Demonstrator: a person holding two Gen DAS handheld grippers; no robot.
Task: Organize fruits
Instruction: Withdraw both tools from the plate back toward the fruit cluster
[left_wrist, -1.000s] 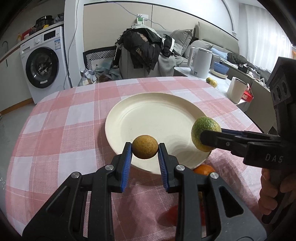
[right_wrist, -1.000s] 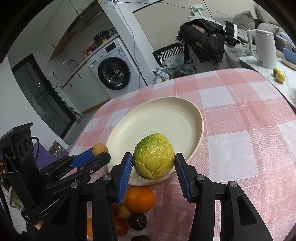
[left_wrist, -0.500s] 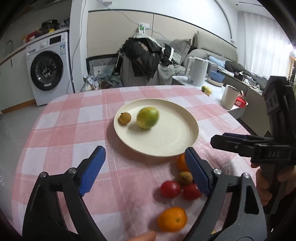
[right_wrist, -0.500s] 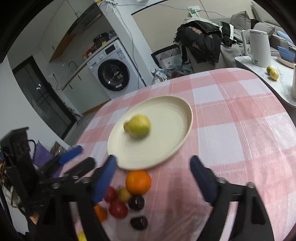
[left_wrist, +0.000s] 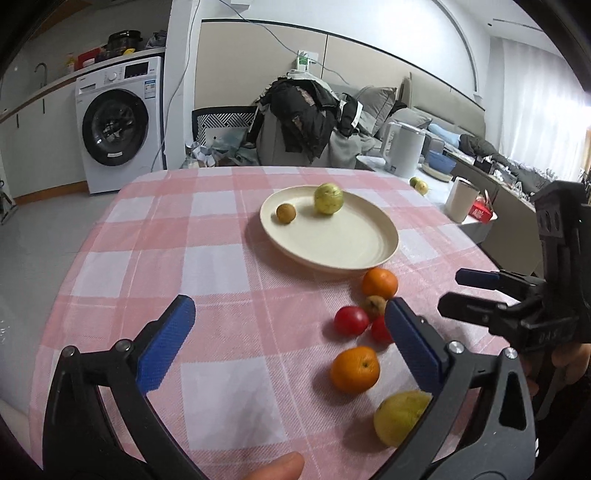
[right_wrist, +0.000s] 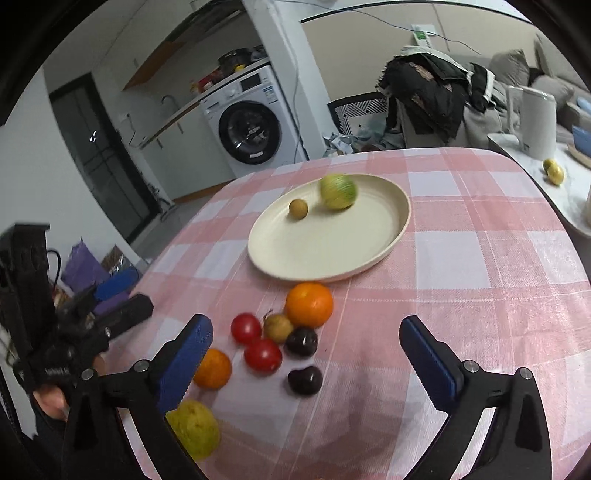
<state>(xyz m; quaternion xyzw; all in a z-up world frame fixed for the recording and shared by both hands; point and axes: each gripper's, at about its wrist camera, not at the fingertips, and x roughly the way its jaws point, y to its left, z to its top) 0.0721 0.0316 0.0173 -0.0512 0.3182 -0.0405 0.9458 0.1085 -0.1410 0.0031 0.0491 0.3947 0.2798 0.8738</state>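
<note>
Both hand-held grippers, left (left_wrist: 288, 338) and right (right_wrist: 306, 352), are opening, empty; lettering unreadable.

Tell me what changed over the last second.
Both grippers let go: the left gripper dropped the small brown fruit and the right gripper the green fruit onto the plate, jaws opening, then pulled back. The loose fruit stayed on the tablecloth.

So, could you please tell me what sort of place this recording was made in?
Most likely a lived-in home, an open kitchen and living area: a washing machine under a counter, a grey sofa, and a dining table's pink checked tablecloth.
</note>
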